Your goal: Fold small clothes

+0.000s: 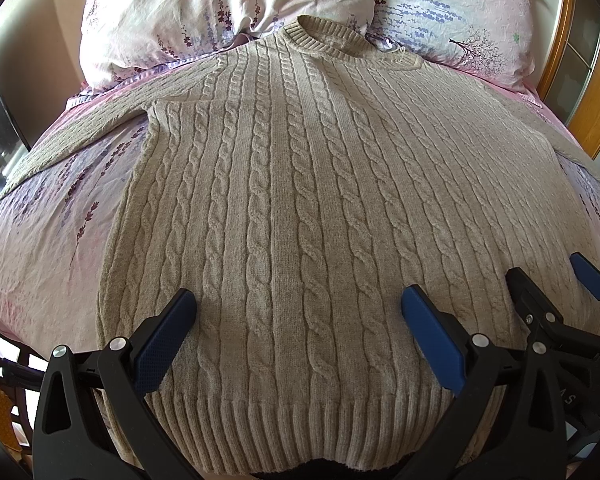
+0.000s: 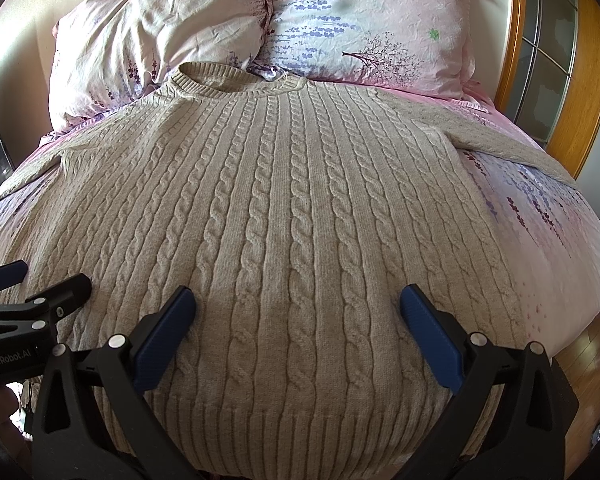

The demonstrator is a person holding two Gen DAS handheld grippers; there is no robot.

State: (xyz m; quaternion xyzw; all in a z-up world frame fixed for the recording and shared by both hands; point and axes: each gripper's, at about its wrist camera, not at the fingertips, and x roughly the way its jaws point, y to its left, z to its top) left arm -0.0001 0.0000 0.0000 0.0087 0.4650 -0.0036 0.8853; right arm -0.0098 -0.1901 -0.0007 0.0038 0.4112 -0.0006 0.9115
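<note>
A beige cable-knit sweater (image 1: 300,184) lies flat and face up on the bed, collar toward the pillows, ribbed hem nearest me; it also fills the right wrist view (image 2: 284,208). Its sleeves spread out to both sides. My left gripper (image 1: 300,308) is open and empty, hovering over the sweater's lower part near the hem. My right gripper (image 2: 298,308) is open and empty too, over the lower right part of the sweater. The right gripper (image 1: 548,280) shows at the right edge of the left wrist view, and the left gripper (image 2: 40,280) at the left edge of the right wrist view.
The bed has a pink floral sheet (image 1: 60,216). Two floral pillows (image 2: 364,28) lean at the head of the bed. A wooden-framed glass door (image 2: 556,56) stands to the right. Wooden floor (image 2: 588,364) shows past the bed's right edge.
</note>
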